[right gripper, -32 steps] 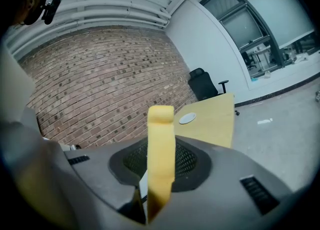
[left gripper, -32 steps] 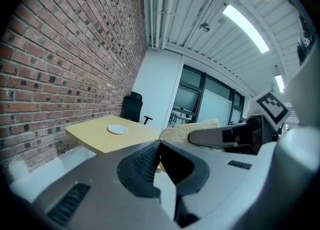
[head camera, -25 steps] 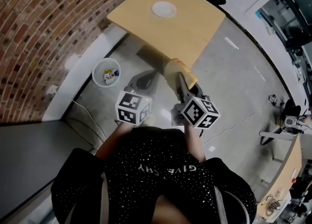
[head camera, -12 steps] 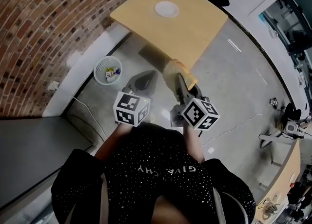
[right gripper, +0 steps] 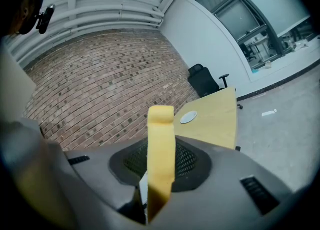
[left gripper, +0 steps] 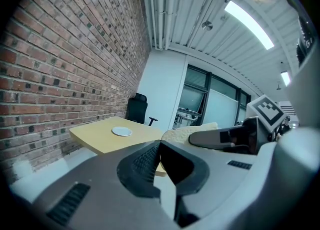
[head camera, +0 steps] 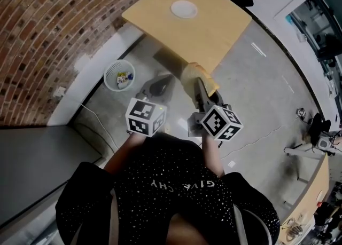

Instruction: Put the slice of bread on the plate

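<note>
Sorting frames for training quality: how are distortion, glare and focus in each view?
Head view: heavy fisheye bends the brick wall, plate sharp. Left gripper view: ceiling light glares, near jaws soft. Right gripper view: dark vignette, slice of bread slightly blurred.

light level moderate and even, indoor. in the left gripper view a ceiling strip (left gripper: 248, 17) burns out white, and a second lamp (left gripper: 285, 77) glares at the right edge. in the head view a soft shadow lies under the table (head camera: 214, 30) on the floor (head camera: 256, 94); the plate (head camera: 184, 9) is close to overexposed; dark clothing loses detail. all three views carry strong fisheye distortion: courses of the brick wall (head camera: 48, 30) bow and corners fall to black. in both gripper views the near foreground is out of focus; the bread (right gripper: 160, 154) is soft, worst at its lower end.
</note>
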The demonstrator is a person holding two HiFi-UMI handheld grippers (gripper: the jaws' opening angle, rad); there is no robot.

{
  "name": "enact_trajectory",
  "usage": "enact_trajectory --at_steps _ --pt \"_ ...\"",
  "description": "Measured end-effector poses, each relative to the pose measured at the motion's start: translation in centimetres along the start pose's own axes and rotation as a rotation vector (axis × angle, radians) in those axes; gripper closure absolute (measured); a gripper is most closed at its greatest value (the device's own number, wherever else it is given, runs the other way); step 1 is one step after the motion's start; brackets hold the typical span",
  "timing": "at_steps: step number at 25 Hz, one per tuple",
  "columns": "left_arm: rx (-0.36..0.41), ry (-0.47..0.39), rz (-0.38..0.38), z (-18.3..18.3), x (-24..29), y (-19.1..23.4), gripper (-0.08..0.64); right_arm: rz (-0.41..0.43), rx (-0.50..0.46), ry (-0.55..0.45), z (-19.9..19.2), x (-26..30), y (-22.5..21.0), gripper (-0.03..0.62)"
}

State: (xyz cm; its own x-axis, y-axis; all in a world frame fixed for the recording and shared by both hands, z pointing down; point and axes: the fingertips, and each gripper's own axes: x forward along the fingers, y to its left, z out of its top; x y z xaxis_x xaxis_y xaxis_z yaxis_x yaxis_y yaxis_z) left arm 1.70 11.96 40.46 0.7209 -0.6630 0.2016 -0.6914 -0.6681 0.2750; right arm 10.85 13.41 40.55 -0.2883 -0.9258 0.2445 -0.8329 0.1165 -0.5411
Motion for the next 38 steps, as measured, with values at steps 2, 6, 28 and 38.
enact_trajectory --at_steps 2,6,28,38 --pt "-0.001 -0.004 0.003 0.3 0.1 0.3 0.549 0.003 0.003 0.001 0.1 0.4 0.1 0.499" --pt "-0.012 -0.010 0.009 0.6 0.8 1.0 0.549 0.005 -0.002 0.010 0.1 1.2 -0.1 0.499" --pt "-0.044 0.057 -0.017 2.7 11.0 4.0 0.549 -0.063 0.057 0.052 4.9 7.8 -5.8 0.499" --pt "-0.039 0.092 -0.043 5.9 17.9 8.2 0.549 -0.093 0.079 0.060 9.0 14.8 -8.0 0.499"
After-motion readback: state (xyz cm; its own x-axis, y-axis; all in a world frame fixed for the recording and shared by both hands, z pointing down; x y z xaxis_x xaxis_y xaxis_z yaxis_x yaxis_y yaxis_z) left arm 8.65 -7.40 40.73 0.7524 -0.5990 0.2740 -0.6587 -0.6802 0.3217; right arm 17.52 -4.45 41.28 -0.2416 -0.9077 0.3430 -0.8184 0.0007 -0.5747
